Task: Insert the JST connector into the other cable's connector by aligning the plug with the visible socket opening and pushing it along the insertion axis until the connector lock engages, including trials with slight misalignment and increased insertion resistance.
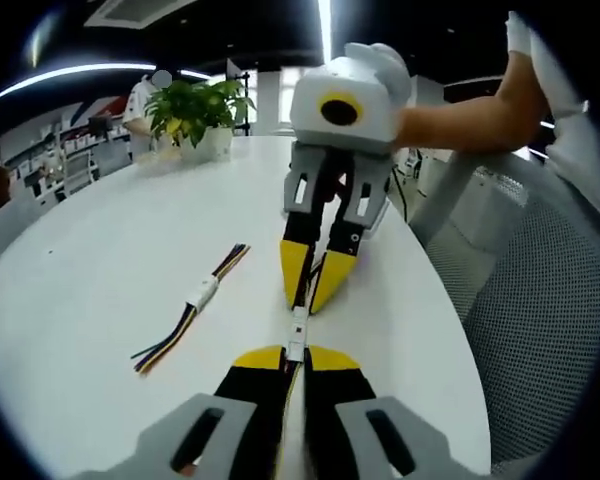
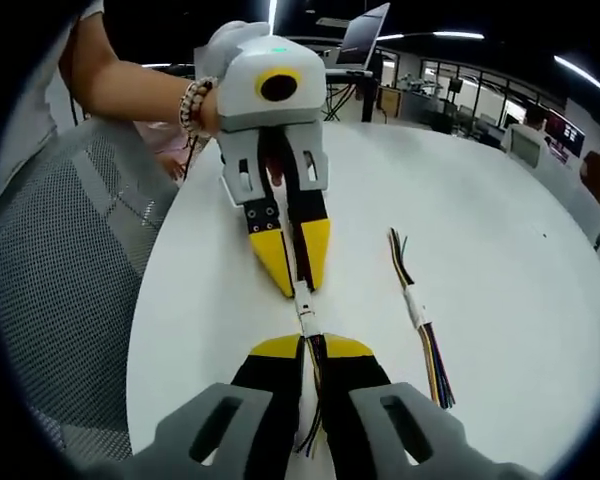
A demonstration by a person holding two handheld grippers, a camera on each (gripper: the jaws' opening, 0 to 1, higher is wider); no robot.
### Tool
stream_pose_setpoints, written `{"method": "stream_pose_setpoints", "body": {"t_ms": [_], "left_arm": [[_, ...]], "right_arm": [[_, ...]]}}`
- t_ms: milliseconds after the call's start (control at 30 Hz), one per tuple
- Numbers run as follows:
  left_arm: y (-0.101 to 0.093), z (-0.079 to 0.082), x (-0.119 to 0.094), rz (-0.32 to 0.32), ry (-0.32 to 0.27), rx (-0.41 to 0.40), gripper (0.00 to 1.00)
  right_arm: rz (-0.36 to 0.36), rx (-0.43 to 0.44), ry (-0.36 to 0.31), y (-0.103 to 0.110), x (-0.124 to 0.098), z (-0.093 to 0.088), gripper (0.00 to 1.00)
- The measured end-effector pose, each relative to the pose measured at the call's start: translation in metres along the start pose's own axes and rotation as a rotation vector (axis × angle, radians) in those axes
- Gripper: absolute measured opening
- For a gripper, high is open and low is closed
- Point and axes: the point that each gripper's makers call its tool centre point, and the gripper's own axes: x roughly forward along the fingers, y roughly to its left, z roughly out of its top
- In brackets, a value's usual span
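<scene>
Over the white round table my two grippers face each other tip to tip. My left gripper is shut on a cable whose white JST connector sticks out from its yellow tips. Opposite, my right gripper is shut on the other cable, its tips right at that connector. In the right gripper view, the white connector bridges the short gap between the right gripper and the left gripper, and dark wires trail back between the right jaws. Whether the two connectors are locked together I cannot tell.
A spare joined cable with multicoloured wires lies loose on the table beside the grippers. A potted plant stands at the table's far edge. A grey mesh chair is beside the table. A laptop sits beyond.
</scene>
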Motion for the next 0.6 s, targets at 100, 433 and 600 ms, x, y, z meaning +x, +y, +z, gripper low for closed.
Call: {"method": "stream_pose_setpoints", "body": {"t_ms": [100,433,600], "left_arm": [[-0.0025,0.0,0.0019,-0.005,0.003,0.012,0.0],[-0.006,-0.0008,0.001,-0.013,0.005,0.049,0.0],[-0.0048,-0.0008,0.0005,-0.007,0.013,0.065,0.0]], "right_arm": [[0.001,0.01,-0.002,-0.0003,-0.001,0.0008,0.03],[0.007,-0.02,0.014,0.0046,0.001,0.0003,0.03],[-0.004,-0.002,0.017,0.0018,0.0016,0.0003,0.03]]}}
